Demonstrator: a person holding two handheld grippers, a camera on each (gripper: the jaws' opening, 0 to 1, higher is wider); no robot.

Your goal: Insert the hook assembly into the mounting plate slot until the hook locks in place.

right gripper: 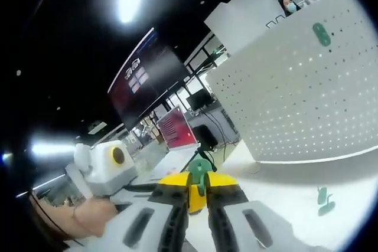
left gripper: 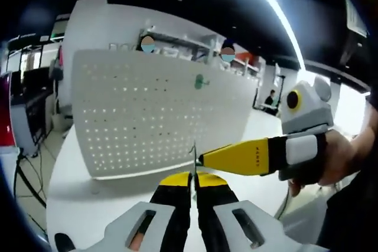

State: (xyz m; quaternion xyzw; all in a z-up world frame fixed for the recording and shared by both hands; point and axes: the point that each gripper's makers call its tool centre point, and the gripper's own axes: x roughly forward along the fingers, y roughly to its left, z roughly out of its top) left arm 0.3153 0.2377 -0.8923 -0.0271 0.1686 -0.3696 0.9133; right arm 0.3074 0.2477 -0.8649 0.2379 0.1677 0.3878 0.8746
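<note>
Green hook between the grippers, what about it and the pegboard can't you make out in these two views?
- Green hook: right gripper view, lower part hidden between the right gripper jaws.
- In the left gripper view, a thin piece pinched by the left gripper is seen edge-on, so its shape cannot be told.
- Pegboard: its base is hidden, and the green piece already on it is too small for detail.

A red sign [right gripper: 175,128] stands beyond the table [right gripper: 283,196] (white).
</note>
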